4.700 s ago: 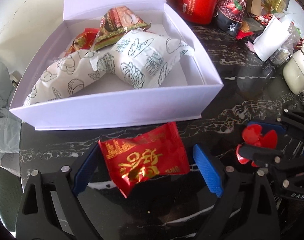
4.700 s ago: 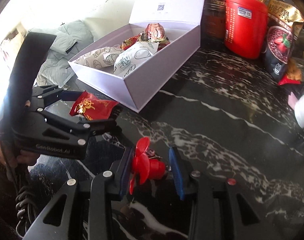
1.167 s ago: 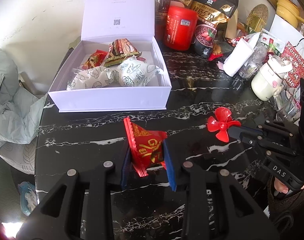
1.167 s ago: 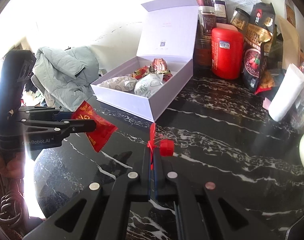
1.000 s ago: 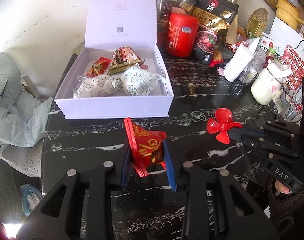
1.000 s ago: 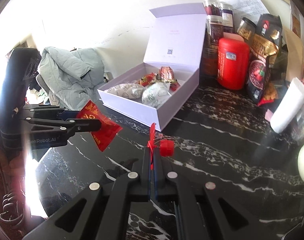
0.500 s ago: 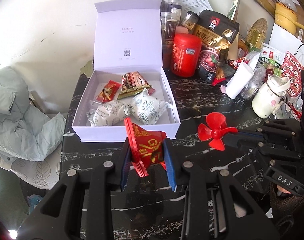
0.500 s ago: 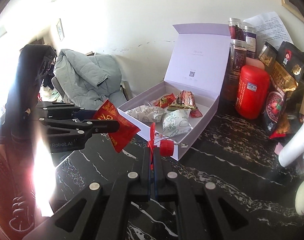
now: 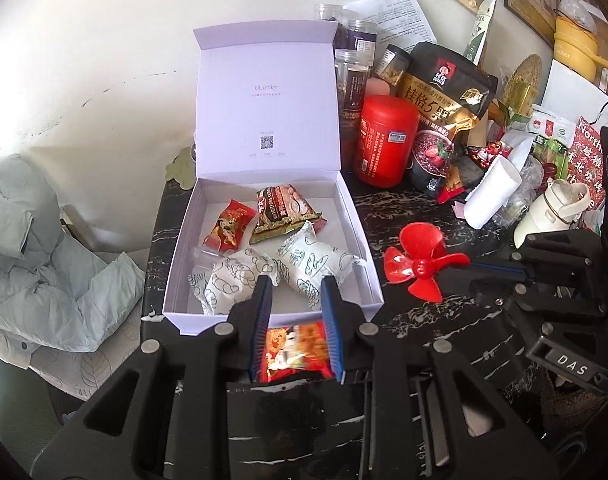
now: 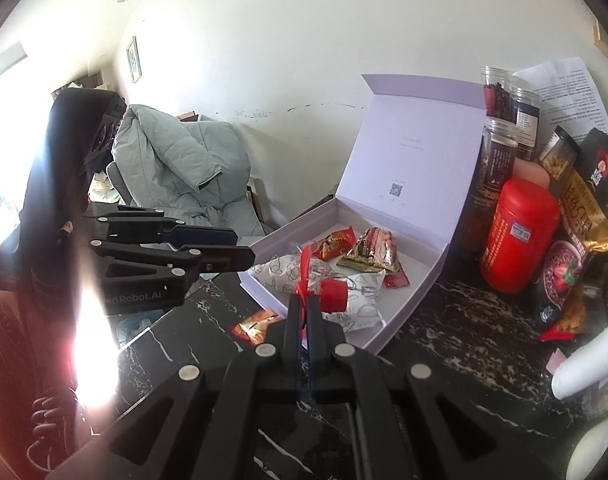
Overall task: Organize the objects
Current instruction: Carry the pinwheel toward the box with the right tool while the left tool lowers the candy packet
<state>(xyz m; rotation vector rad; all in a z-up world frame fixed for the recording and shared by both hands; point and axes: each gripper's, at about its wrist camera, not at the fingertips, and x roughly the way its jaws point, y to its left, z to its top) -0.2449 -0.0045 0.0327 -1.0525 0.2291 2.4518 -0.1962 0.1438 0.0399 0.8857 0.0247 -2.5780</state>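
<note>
**Both hand-held grippers up near the open box, propeller pinched, red pkt loose**

We note the R hand-held gripper (image 10: 304,304) shut tight on one blade of the red propeller (image 9: 422,268). The blade sits edge-on betw. the pads, and the hub axis points up and to the right in the R wrist view. The L hand-held gripper (image 9: 294,292) is narrow, with nothing gripped at the tips. The red snack pkt (image 10: 256,324) is below it, blurred, just in front of the white box (image 9: 272,322) front wall on the dark marble surface (image 10: 484,360). Its long axis runs approx. along that wall. The box lid stands upright, w/ other snack pkts inside.
</note>
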